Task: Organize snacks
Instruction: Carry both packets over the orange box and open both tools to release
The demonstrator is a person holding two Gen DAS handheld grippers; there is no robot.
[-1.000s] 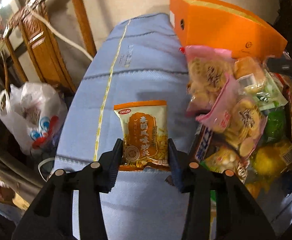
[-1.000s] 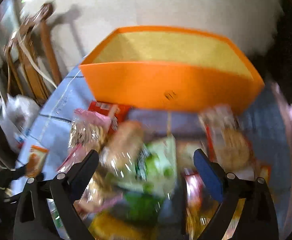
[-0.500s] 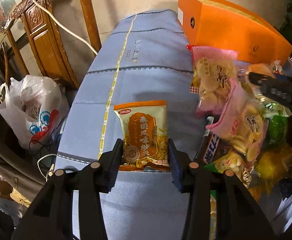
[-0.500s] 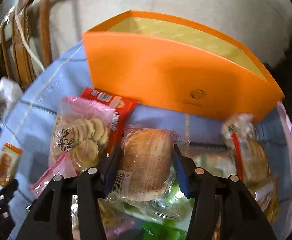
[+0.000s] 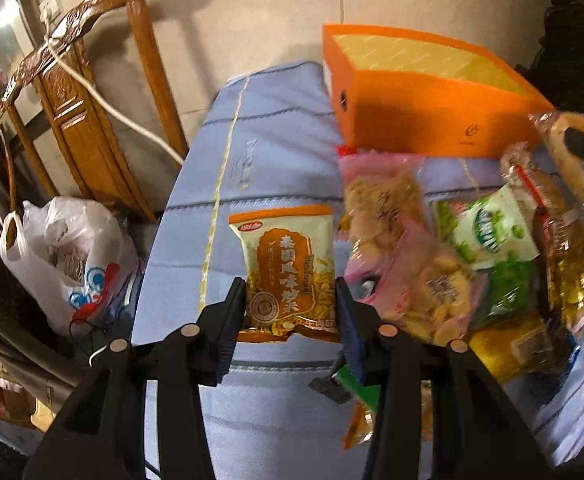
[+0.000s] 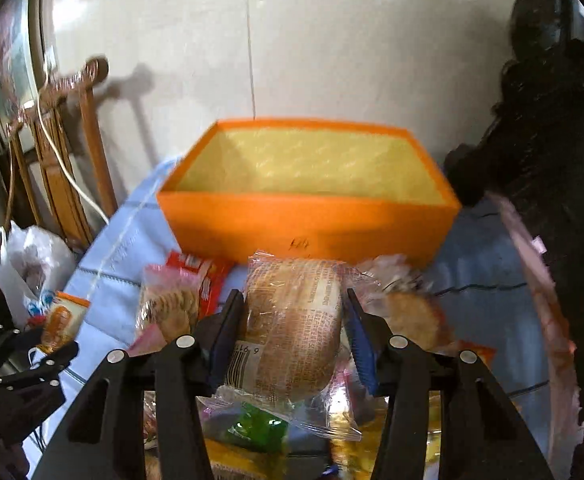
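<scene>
Left gripper point(image 5: 291, 312) pinching orange packet point(image 5: 288, 268), right gripper point(image 6: 292, 332) (bread) point(image 6: 292, 320)

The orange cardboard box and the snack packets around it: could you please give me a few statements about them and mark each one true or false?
1. The orange cardboard box is open at the top and nothing shows inside it. True.
2. The right gripper is clamped on a clear-wrapped brown bread bun. True.
3. The left gripper holds a green pea packet. False: it grips the orange-and-cream rice snack packet; the green-and-white pea packet lies in the pile.
4. The box stands on bare wood. False: it stands on the light blue padded cloth.
5. A white plastic shopping bag sits beside the carved wooden chair. True.
</scene>
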